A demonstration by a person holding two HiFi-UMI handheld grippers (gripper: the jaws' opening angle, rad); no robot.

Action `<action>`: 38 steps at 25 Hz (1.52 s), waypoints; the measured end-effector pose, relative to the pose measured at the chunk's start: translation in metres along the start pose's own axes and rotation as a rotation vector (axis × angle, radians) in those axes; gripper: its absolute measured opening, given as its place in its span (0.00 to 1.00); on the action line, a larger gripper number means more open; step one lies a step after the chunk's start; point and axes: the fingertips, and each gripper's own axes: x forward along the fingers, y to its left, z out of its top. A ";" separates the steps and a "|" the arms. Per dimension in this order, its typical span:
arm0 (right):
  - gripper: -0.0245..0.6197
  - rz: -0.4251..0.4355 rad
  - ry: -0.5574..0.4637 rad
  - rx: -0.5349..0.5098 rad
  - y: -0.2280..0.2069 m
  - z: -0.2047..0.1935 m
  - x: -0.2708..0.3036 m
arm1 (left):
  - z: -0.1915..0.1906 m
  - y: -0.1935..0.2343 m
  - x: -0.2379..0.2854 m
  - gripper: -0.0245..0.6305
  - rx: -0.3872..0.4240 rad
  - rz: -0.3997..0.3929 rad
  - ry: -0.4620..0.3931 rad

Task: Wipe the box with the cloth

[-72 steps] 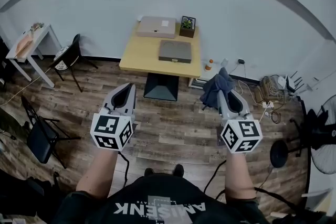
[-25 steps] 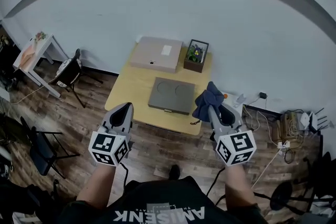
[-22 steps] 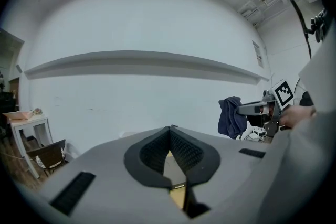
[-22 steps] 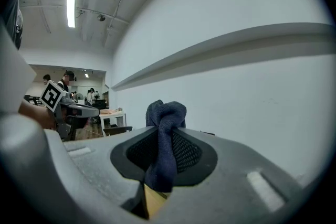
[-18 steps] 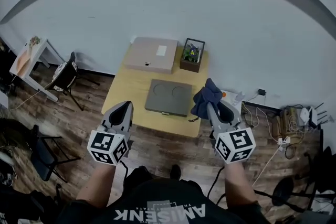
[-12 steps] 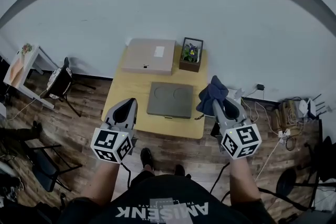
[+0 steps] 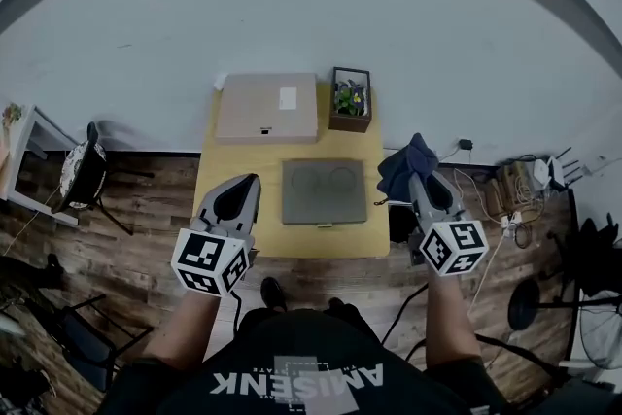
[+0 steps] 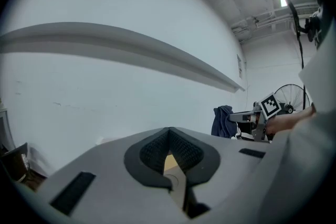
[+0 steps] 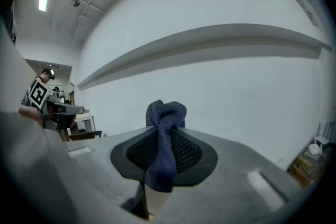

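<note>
Now the soft, crumpled dark-blue cloth (image 7: 408,162) bunches up out of the right gripper (image 7: 420,180), whose mesh-padded jaws pinch it. The flat grey box (image 7: 325,191), rectangular with two shallow round dimples on top, lies on the yellow table (image 7: 292,243) just left of that gripper. It sits between that gripper and the left gripper (image 7: 245,188), whose jaws are pressed together on nothing. Nearly three seconds ago the table lay well ahead of both grippers.

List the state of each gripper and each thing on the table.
Left gripper: shut, empty.
Right gripper: shut on the cloth.
Cloth: bunched, pinched in the jaws.
Grey box: closed, flat on the table.
Tan box: closed, flat at the back.
Plant: upright, beside the tan box.
</note>
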 end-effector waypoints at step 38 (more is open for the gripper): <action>0.15 0.293 0.428 -0.057 -0.105 -0.241 0.193 | -0.094 -0.068 0.006 0.04 -0.140 0.417 0.093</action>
